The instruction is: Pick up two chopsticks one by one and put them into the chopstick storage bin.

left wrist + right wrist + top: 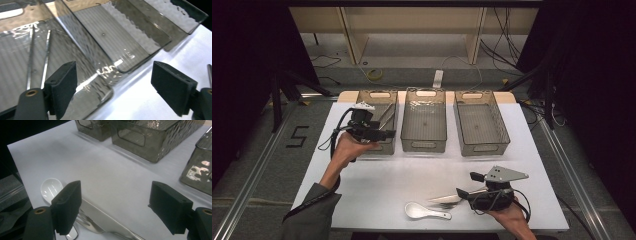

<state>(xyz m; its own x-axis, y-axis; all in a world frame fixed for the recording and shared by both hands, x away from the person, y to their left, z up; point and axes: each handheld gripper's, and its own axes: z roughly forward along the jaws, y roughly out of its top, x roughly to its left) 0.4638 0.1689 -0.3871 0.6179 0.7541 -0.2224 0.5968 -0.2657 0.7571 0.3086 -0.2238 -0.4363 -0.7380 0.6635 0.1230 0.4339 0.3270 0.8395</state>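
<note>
Two chopsticks (37,55), seemingly, in left bin (377,148); left gripper (113,90) open above.

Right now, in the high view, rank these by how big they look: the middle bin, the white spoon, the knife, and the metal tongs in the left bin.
1. Middle bin, by far the largest.
2. White spoon.
3. Metal tongs and knife: unsure. The left gripper covers part of the tongs, and the right gripper hides the knife's handle end.
</note>
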